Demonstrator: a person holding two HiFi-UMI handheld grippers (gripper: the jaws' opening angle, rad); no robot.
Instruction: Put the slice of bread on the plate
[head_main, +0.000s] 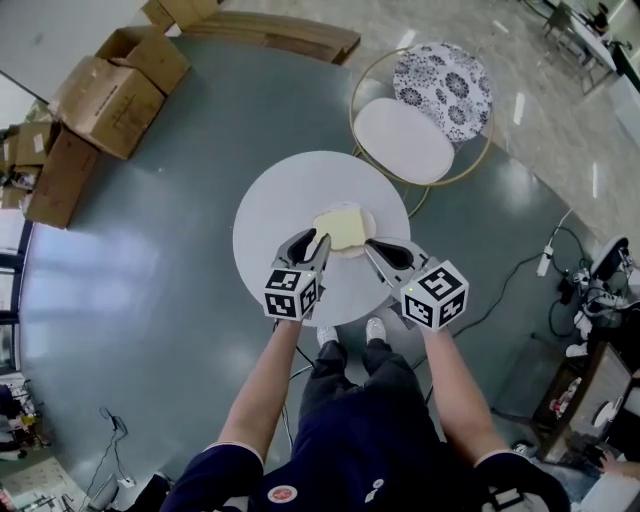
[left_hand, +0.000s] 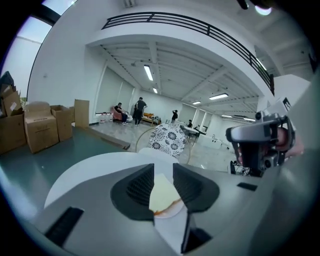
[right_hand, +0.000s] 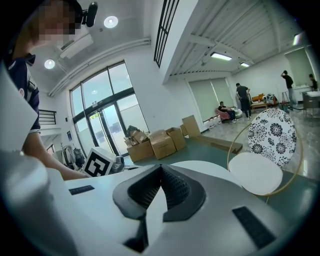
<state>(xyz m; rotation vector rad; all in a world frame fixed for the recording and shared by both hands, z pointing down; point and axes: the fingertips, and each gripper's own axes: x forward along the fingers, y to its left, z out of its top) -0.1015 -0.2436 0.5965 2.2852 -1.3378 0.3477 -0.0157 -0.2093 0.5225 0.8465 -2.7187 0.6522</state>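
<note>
A pale yellow slice of bread (head_main: 340, 228) lies flat on a small white plate (head_main: 371, 222) near the front of the round white table (head_main: 285, 195). My left gripper (head_main: 318, 240) hovers at the bread's left edge and my right gripper (head_main: 368, 244) at its right edge, both above the table. In the left gripper view the jaws (left_hand: 163, 172) stand apart, open. Through their gap I see the bread (left_hand: 161, 192) resting on the plate (left_hand: 170, 212) below, clear of the pads. In the right gripper view the right gripper (right_hand: 160, 170) has its tips together, shut on nothing.
A round white chair (head_main: 405, 140) with a patterned back stands just behind the table. Cardboard boxes (head_main: 110, 90) are stacked at the far left on the grey-green floor. Cables and a power strip (head_main: 545, 262) lie to the right. The person's legs and feet are under the table's near edge.
</note>
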